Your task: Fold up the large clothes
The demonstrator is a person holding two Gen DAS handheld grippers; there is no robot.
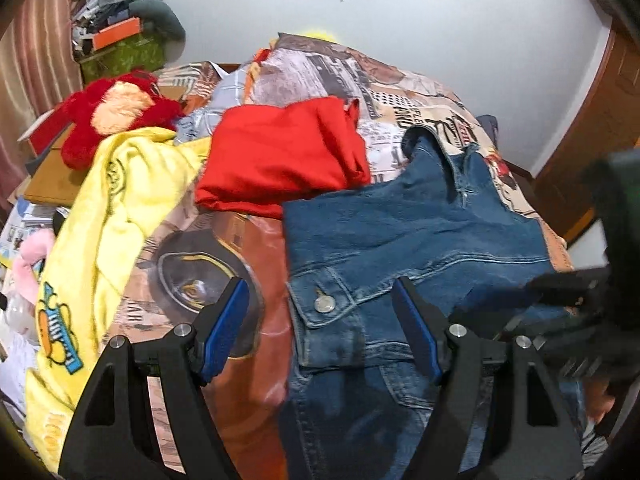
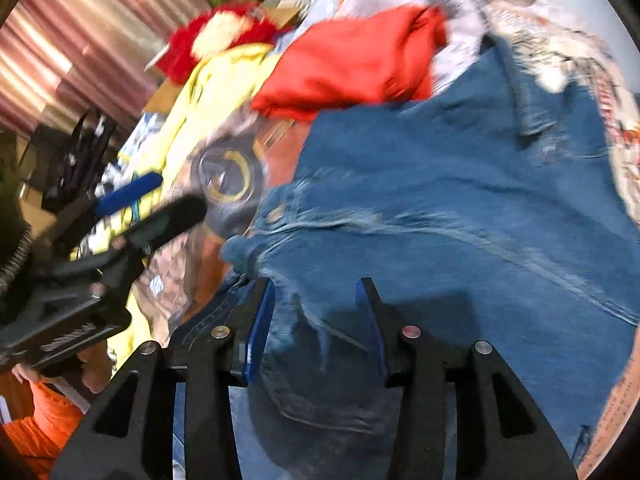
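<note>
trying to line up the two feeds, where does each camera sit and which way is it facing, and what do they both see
Left wrist: sits on the left gripper, looking forward and down over the bed at the denim jacket; its own open fingers show, with the right gripper at the right edge.
Right wrist: sits on the right gripper, tilted steeply down onto the denim; its parted fingers show, with the left gripper and an orange sleeve at left.
Shared: jacket, red garment, yellow blanket, red plush toy.
</note>
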